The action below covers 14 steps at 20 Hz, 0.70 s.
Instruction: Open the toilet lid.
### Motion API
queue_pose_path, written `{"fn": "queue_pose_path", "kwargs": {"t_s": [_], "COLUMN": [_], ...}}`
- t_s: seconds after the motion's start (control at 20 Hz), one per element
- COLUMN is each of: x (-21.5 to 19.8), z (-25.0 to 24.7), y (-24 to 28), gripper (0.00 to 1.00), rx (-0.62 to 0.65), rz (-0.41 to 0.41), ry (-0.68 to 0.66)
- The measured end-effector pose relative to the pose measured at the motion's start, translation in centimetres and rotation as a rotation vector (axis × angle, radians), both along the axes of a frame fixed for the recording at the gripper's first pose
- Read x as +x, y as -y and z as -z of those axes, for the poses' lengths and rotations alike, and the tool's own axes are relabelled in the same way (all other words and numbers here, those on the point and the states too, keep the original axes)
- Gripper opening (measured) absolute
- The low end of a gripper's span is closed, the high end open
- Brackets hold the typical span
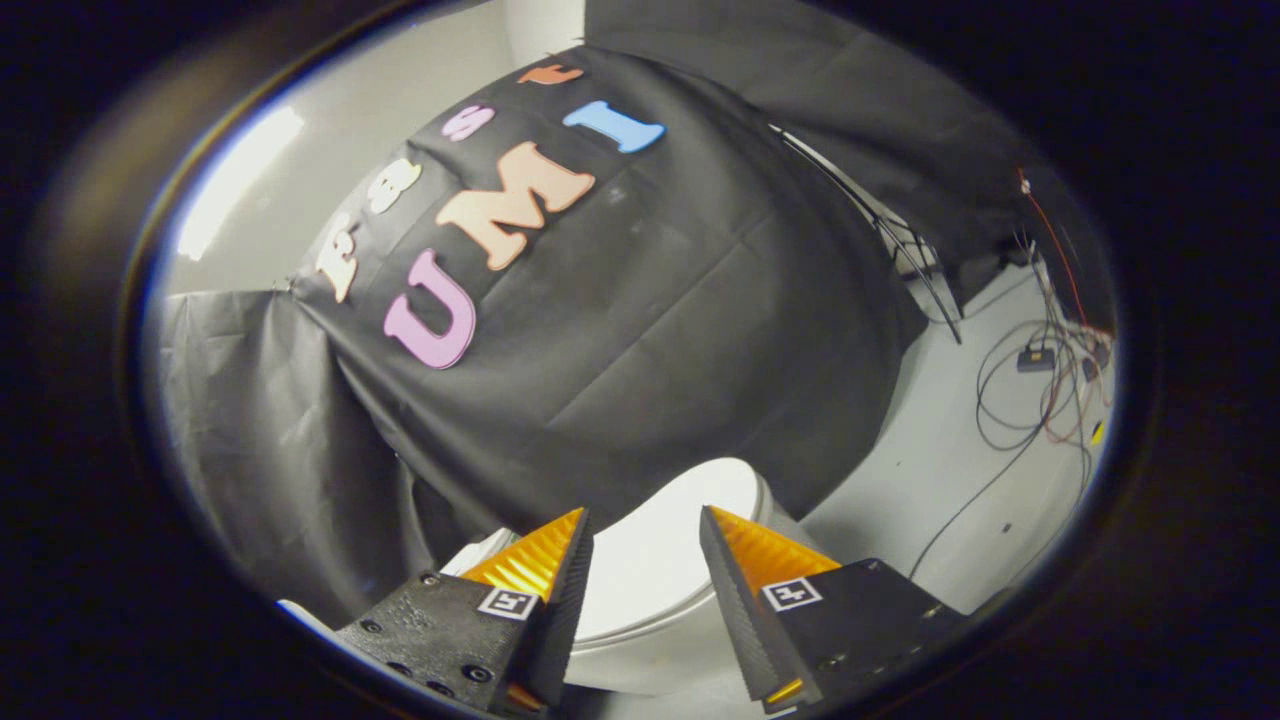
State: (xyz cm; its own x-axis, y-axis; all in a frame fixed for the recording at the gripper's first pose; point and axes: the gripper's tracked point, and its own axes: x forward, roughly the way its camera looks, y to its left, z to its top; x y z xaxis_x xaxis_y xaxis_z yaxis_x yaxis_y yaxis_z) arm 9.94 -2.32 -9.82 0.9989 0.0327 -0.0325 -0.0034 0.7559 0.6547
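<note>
Gripper (645, 520) is hovering with fingers spread apart, nothing between them. Toilet lid (660, 560), white, is lying closed just beyond the fingertips at 12 o'clock. Cables (1030, 400) are trailing across the floor (900, 480) at 2 o'clock.

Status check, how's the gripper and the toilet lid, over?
Hand-held gripper open, holding nothing. Toilet lid down, seen between and just beyond the fingers, not yet gripped. Nothing between fingers and lid; cables on floor off to the side.
</note>
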Motion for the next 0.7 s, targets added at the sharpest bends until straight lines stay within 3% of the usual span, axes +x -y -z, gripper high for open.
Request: {"fn": "queue_pose_path", "kwargs": {"t_s": [0.7], "x": [5.6], "z": [8.0], "y": [-0.3], "gripper": [0.66], "rx": [0.405], "rz": [0.088], "ry": [-0.025]}}
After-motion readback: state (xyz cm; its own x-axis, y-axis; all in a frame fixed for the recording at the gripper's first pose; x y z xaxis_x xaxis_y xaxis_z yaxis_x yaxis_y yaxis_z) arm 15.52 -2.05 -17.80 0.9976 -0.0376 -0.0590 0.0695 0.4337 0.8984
